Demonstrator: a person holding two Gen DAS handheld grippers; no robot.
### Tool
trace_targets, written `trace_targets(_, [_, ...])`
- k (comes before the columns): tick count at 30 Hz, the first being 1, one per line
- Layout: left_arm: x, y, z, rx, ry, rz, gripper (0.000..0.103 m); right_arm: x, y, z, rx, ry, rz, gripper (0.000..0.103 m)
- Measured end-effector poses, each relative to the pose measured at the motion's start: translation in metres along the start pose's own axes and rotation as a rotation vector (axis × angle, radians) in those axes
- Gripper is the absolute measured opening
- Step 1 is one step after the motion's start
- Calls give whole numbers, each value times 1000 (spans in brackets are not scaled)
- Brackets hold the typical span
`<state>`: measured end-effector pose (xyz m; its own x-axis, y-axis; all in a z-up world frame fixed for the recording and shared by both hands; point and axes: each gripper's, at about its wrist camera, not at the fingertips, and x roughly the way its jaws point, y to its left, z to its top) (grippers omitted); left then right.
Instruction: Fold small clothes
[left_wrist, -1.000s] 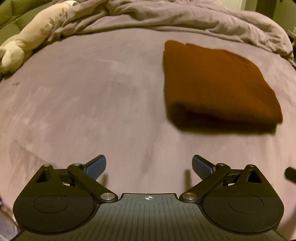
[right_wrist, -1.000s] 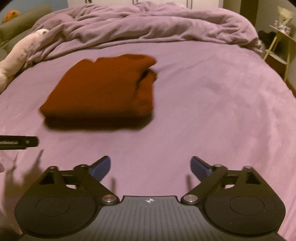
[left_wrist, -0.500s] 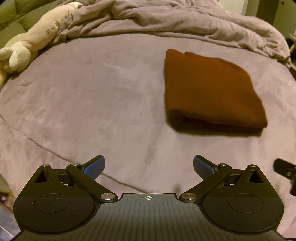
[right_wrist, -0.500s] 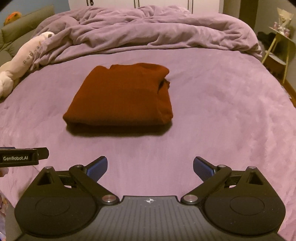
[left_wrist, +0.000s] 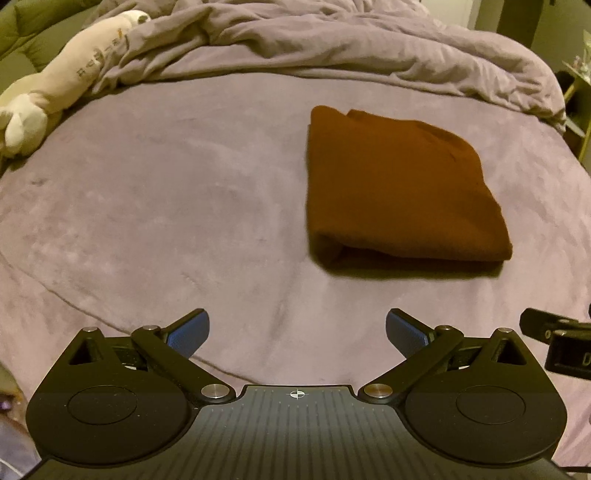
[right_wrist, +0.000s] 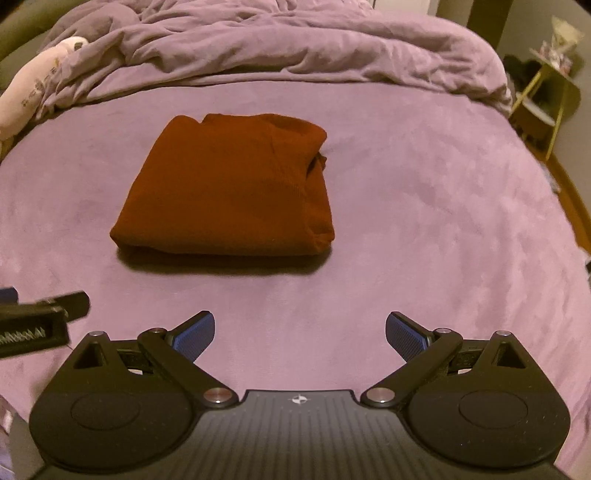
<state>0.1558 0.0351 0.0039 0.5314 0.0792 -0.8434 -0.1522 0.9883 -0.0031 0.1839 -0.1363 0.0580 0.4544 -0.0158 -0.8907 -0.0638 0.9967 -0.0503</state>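
folded garment underside hidden; both claws agape.

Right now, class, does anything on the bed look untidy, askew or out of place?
Little stands out. The brown garment lies folded flat on the purple sheet; only its far right corner looks bunched, layers poking out. Both grippers, left and right, are open and clear of it.
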Motion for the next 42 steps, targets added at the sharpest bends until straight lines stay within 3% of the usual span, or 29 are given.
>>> trace_targets(42, [-3,-6,-2,8,19,-10,103,-6,0,0,27,7,47,99])
